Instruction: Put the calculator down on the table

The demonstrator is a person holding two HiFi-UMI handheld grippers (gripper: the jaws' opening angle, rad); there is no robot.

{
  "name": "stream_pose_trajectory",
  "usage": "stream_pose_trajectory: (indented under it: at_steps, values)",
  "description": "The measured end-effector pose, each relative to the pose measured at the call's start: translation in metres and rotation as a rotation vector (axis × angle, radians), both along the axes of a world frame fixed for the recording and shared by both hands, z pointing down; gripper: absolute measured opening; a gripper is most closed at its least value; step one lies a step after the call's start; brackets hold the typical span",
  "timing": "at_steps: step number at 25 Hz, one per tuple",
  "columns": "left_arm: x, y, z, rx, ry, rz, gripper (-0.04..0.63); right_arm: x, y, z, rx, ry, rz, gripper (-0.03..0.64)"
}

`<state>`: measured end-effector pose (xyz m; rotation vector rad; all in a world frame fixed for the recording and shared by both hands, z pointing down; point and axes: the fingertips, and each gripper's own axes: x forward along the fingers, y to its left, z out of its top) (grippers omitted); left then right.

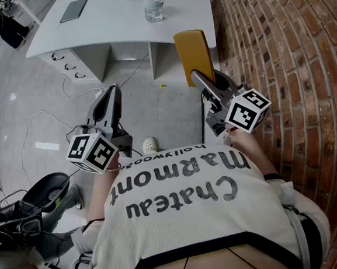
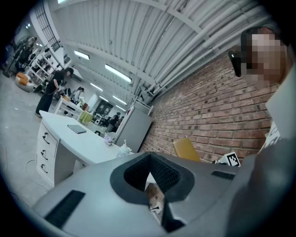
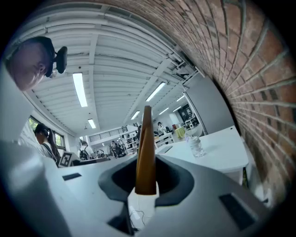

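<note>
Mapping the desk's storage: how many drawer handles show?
3, in a column on the white desk's left front: upper handle, middle handle, lower handle. Its other faces are hidden.

- shirt (image 1: 185, 188), head view: large dark print "Chateau Marmont", seen upside down
- same shirt, small line beside the big print: "hollywood", also upside down
- left cube (image 1: 92, 152) on left gripper (image 1: 113, 90): black-and-white square codes, no letters
- right cube (image 1: 247, 110) on right gripper (image 1: 197, 76): same kind of codes, no letters
- both gripper views: no readable text
</note>
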<state>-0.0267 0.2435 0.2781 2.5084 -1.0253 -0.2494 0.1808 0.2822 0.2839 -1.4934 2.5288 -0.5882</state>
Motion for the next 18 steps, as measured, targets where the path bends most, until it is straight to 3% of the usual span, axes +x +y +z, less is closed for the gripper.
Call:
stream_pose_trajectory:
  at_steps: [7,18]
  values:
    - [-0.054,-0.071,0.003,0.005,0.031,0.03,0.003,-0.056,-0.062,0.001,0.006,0.019,0.031,0.089]
    - [-0.063,-0.136,0.01,0.023,-0.07,0.034,0.003,-0.054,-0.133,0.027,-0.079,-0.073,0.128,0.09]
